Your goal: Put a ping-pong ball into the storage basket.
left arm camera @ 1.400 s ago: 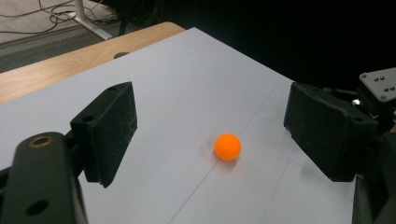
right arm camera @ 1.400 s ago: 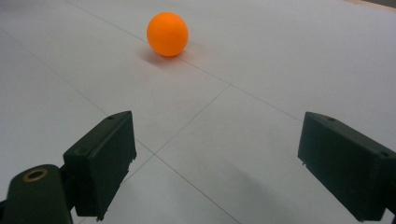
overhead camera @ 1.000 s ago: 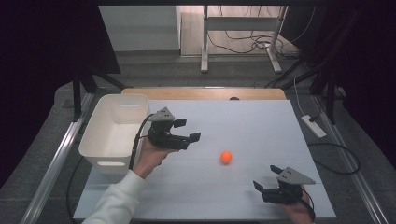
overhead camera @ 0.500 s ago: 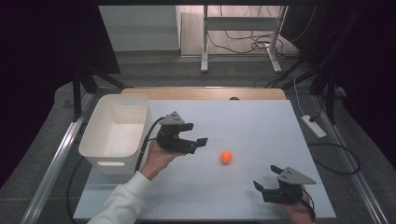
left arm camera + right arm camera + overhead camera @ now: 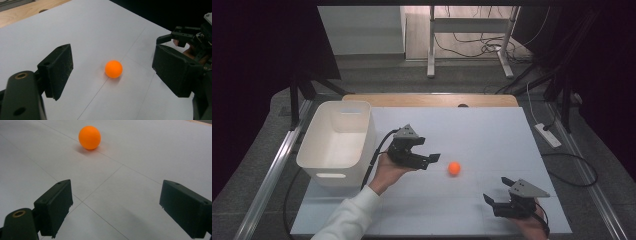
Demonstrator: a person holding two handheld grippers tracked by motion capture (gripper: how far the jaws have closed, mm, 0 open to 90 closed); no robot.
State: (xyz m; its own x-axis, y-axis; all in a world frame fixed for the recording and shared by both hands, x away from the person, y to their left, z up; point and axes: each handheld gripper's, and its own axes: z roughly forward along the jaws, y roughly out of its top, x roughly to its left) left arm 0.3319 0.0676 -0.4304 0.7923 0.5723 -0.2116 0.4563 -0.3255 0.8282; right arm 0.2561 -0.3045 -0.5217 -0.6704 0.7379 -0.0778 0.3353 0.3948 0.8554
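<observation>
Left gripper (image 5: 430, 161) hangs wide open, holding nothing, aimed at the orange ball (image 5: 454, 168) just off its 3 o'clock side on the white table (image 5: 492, 130). Right gripper (image 5: 498, 196) rests spread and unloaded at the ball's 4 o'clock. Risk: the ball sits free, so one jaw touching first could roll it away. White bin (image 5: 319, 150) at the left gripper's 9 o'clock looks empty.

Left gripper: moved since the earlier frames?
Yes. The left gripper has shifted away from the white bin, toward the orange ball.
</observation>
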